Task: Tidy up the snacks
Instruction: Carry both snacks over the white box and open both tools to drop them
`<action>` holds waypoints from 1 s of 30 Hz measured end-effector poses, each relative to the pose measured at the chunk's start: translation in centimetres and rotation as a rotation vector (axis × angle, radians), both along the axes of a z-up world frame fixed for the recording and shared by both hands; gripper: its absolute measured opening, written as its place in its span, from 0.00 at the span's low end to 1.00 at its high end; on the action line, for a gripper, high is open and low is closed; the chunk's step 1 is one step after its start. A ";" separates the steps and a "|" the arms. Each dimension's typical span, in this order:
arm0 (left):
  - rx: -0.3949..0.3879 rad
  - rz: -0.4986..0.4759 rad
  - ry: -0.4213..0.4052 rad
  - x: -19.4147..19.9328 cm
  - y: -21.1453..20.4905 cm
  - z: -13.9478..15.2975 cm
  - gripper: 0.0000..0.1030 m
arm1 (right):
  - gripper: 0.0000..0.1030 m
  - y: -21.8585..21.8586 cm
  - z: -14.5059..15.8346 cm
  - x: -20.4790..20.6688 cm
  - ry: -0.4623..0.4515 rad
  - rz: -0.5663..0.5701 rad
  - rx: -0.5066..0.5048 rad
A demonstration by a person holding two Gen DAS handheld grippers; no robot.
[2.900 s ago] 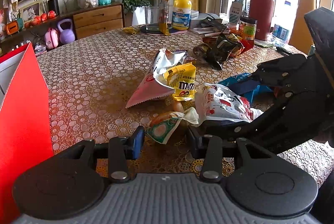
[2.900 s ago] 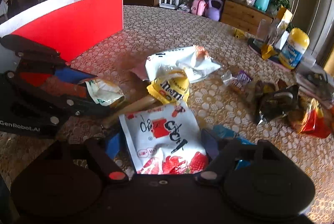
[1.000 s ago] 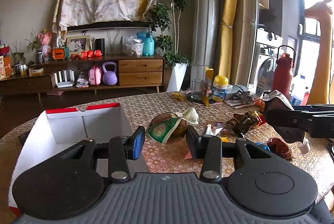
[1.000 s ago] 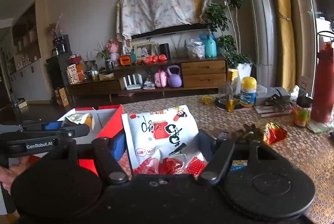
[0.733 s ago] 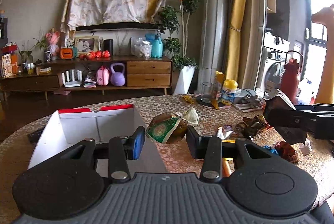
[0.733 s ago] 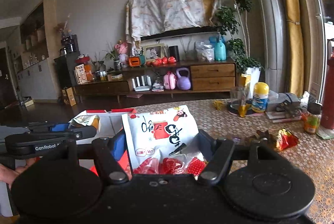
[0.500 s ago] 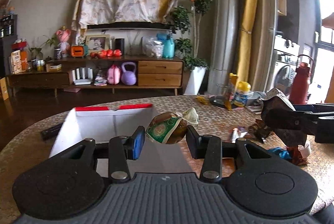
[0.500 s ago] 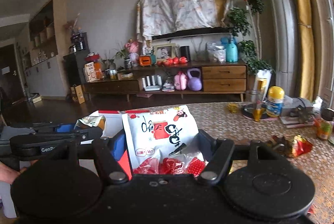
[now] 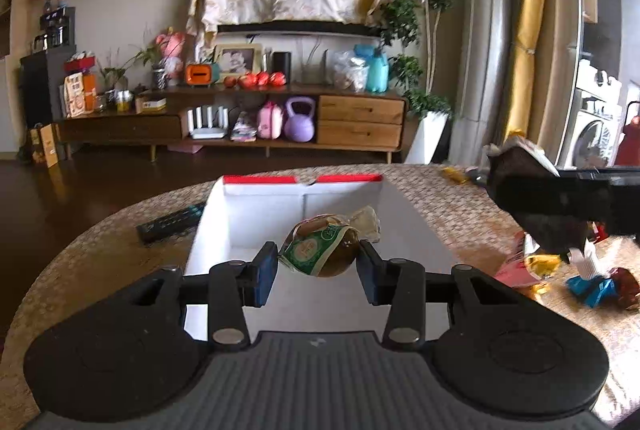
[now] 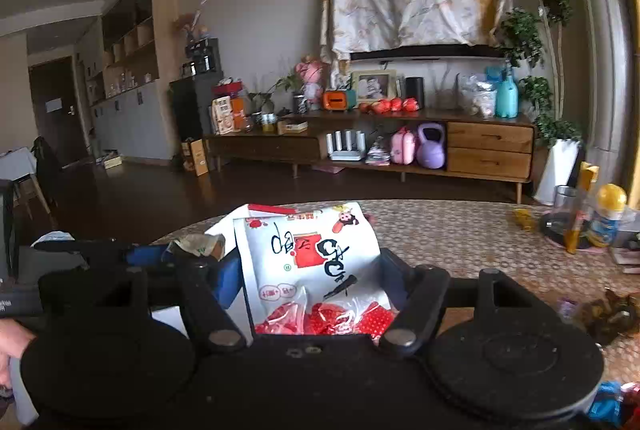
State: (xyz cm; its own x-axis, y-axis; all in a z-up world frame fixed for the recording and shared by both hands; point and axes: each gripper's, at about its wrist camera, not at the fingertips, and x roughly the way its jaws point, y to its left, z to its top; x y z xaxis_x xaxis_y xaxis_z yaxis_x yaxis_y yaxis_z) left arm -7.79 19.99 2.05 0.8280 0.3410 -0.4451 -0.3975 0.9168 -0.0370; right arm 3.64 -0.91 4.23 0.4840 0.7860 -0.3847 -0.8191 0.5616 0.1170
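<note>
L gripper [image 9: 318, 266] clamps a green-label bun pack [image 9: 326, 250] just above the near end of the white box [image 9: 412, 226]; R gripper [image 10: 312, 282] pinches a white-and-red snack bag [image 10: 310, 262], near the box's right side. To do it well, I'd say: get each fully over the box, lower, then release. Bun pack's long axis runs across the jaws, twisted end up-right. Bag stands upright, top edge away from cam.

Right gripper [image 10: 316, 286] clamps a white snack bag [image 10: 310, 258] upright between its fingers; left gripper [image 10: 176, 256] lies just leftward.
</note>
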 end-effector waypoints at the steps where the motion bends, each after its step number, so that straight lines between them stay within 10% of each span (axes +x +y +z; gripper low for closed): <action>1: -0.003 0.009 0.008 0.0 0.3 -0.2 0.40 | 0.66 0.5 -0.1 0.2 0.009 0.008 0.000; 15: -0.049 0.017 0.141 1.4 2.3 -3.2 0.40 | 0.66 8.4 -2.1 3.5 0.150 0.082 -0.096; 30: -0.053 -0.046 0.314 3.9 2.5 -4.9 0.40 | 0.67 16.3 -6.8 5.6 0.187 0.101 -0.513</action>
